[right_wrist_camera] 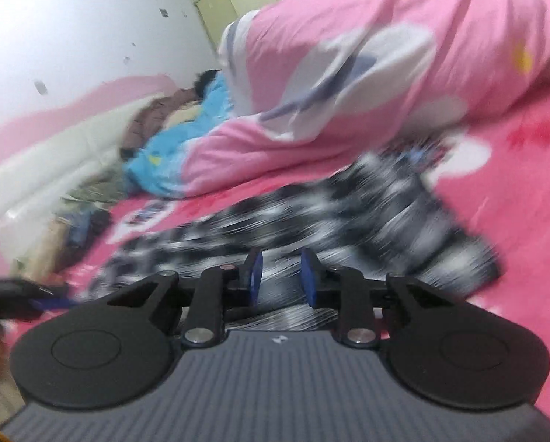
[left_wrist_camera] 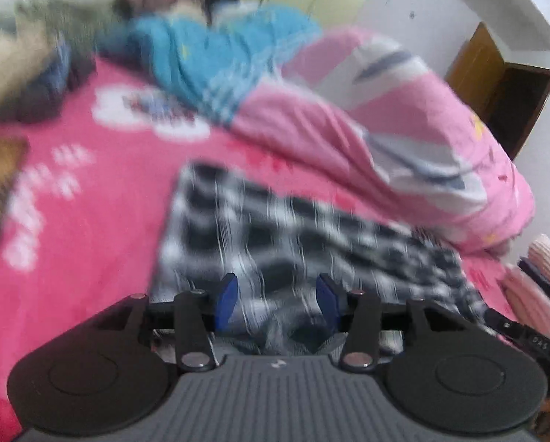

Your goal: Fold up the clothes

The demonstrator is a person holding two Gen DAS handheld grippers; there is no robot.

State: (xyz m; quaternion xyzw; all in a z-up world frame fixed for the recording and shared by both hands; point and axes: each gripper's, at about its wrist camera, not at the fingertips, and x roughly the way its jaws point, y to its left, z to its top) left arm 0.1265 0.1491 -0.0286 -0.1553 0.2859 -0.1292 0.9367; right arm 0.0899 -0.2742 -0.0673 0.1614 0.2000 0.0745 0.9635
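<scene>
The black-and-white checked cloth garment (left_wrist_camera: 275, 232) lay flat on the bright pink printed bed sheet (left_wrist_camera: 90, 202), near the rolled pale pink quilt (left_wrist_camera: 404, 129). It looked already folded to a rough rectangle, so I judge the folding partly done; more folds may remain. One checked garment was visible. The left tongs (left_wrist_camera: 277, 300) and right tongs (right_wrist_camera: 280, 274) both stood apart above it, clamping nothing.
</scene>
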